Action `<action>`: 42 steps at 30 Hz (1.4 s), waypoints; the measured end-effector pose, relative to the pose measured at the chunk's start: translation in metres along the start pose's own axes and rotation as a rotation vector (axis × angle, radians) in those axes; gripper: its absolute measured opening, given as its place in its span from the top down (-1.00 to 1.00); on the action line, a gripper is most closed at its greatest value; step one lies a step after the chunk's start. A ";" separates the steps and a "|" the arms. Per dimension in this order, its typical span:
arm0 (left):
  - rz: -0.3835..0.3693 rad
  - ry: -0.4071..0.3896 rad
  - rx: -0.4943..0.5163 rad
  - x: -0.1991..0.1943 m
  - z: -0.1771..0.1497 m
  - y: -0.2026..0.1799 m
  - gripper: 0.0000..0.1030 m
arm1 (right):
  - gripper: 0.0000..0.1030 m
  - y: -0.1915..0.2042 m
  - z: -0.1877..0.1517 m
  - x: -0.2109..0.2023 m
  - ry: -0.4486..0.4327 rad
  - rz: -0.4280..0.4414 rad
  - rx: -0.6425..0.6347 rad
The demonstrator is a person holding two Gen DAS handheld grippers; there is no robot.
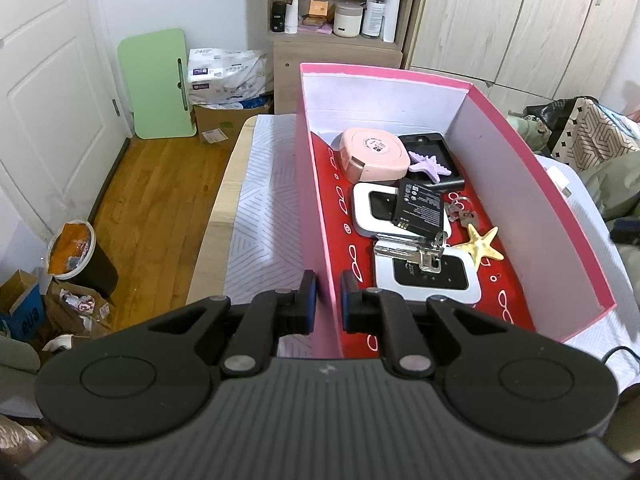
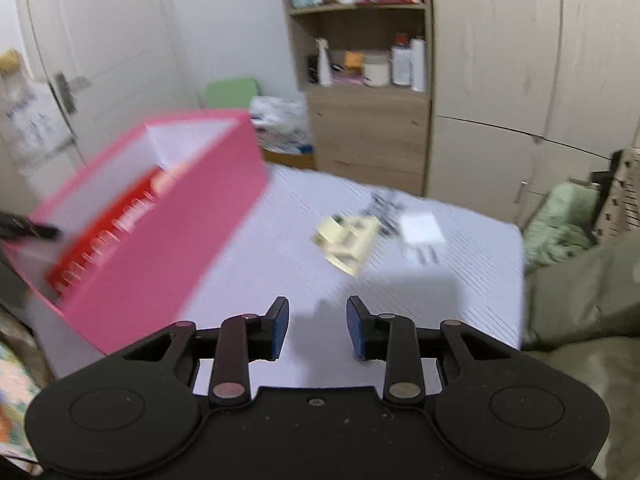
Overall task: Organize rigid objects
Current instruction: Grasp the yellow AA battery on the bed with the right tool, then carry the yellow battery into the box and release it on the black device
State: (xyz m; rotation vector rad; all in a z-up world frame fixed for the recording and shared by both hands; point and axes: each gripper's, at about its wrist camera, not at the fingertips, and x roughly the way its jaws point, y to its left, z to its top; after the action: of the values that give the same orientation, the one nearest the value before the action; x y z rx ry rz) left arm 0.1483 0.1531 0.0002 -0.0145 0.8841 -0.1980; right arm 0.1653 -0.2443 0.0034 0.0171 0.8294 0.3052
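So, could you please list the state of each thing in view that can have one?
Left tool: shut on the pink box's near wall.
Right tool: open, holding nothing.
Pink box: lidless, upright, partly filled.
Pink tape measure: lying flat in the box.
Yellow starfish: lying in the box.
Cream plastic piece: loose on the table, outside the box.
White charger: loose on the table, unplugged.

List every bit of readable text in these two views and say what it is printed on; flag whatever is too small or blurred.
"02" on the round label of the pink case in the pink box.
Fine print on the black battery: too small to read.
Packages by the green board: print too small.
Bottles on the shelf: labels unreadable.
Right wrist view: motion-blurred, nothing legible.
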 end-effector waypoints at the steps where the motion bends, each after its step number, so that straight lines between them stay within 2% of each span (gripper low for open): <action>1: 0.001 0.000 -0.001 0.000 0.000 0.000 0.78 | 0.29 -0.002 -0.005 0.006 0.003 -0.009 -0.005; 7: 0.017 0.003 0.001 0.000 0.001 -0.002 0.78 | 0.29 -0.006 -0.016 0.031 0.009 -0.022 -0.053; 10: 0.014 0.005 -0.003 0.000 0.001 -0.001 0.78 | 0.29 -0.007 -0.016 0.039 0.004 -0.071 -0.078; 14: 0.011 0.003 -0.005 0.000 0.001 0.000 0.78 | 0.29 -0.020 -0.012 0.055 0.029 -0.077 -0.034; 18: 0.012 0.004 -0.013 0.000 0.001 -0.001 0.78 | 0.77 -0.021 -0.013 0.064 0.078 -0.030 -0.053; 20: 0.020 0.004 -0.003 0.000 0.001 -0.002 0.78 | 0.77 -0.025 -0.011 0.062 0.089 -0.005 -0.007; 23: 0.017 0.006 -0.004 0.001 0.001 -0.002 0.78 | 0.78 -0.023 -0.011 0.060 0.066 -0.022 -0.020; 32: 0.022 0.004 -0.008 0.001 0.002 -0.004 0.78 | 0.78 -0.004 -0.002 0.038 -0.015 0.059 -0.009; 36: 0.021 0.002 -0.002 0.001 0.000 -0.003 0.78 | 0.78 0.010 0.008 0.019 -0.054 0.086 -0.040; 42: 0.018 -0.004 0.000 0.001 -0.001 -0.003 0.78 | 0.77 0.044 0.038 -0.012 -0.177 0.161 -0.146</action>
State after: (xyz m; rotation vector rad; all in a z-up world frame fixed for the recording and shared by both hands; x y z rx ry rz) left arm 0.1475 0.1497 -0.0009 -0.0068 0.8800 -0.1807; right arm 0.1740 -0.2012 0.0435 -0.0259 0.6297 0.5085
